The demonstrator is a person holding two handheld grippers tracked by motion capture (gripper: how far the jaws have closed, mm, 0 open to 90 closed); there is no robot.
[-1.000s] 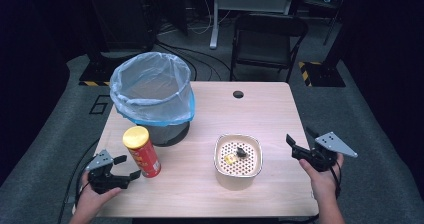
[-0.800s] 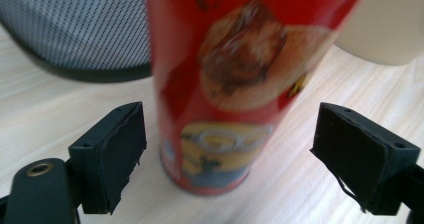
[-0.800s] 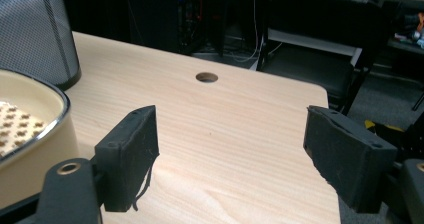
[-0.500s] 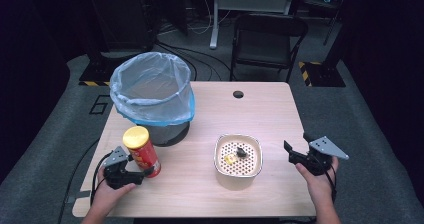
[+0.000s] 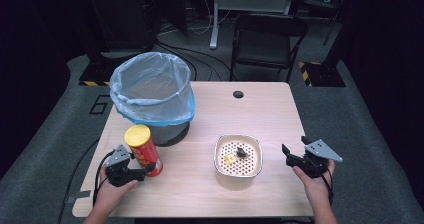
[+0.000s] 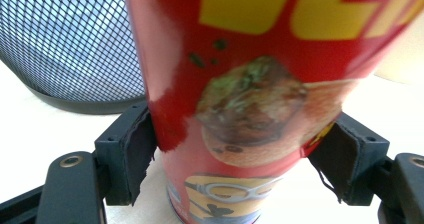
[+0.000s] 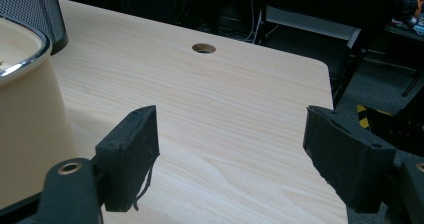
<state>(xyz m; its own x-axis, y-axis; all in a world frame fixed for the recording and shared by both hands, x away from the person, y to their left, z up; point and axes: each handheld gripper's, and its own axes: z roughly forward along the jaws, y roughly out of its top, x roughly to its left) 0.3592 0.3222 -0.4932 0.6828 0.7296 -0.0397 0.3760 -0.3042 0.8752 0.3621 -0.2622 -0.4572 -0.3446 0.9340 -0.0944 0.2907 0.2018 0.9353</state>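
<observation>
High view first: a red can (image 5: 145, 151) with a yellow lid stands upright near the table's (image 5: 260, 109) front left, just in front of the bin (image 5: 152, 91). The left gripper (image 5: 142, 170) has come up against its lower part from the person's side. In the left gripper view the can (image 6: 240, 109) sits between the two black jaws, with the left pad (image 6: 137, 151) touching its side and the right pad (image 6: 340, 159) at its other edge; whether they are squeezing it I cannot tell, but the claw is closed down to the can's width. The mesh bin (image 6: 65, 39) stands just behind, lined with a pale blue bag.

To the right of the can, well apart from it, sits a cream bowl (image 5: 238, 156) with a perforated bottom and a few small scraps inside. Beyond that, by the table's right edge, the right gripper (image 5: 295, 153) is held in the person's hand, jaws spread wide with nothing between them. In the right gripper view they frame bare wood, the bowl's wall (image 7: 27, 114) off to the left and a round hole (image 7: 204, 48) in the tabletop farther on.
</observation>
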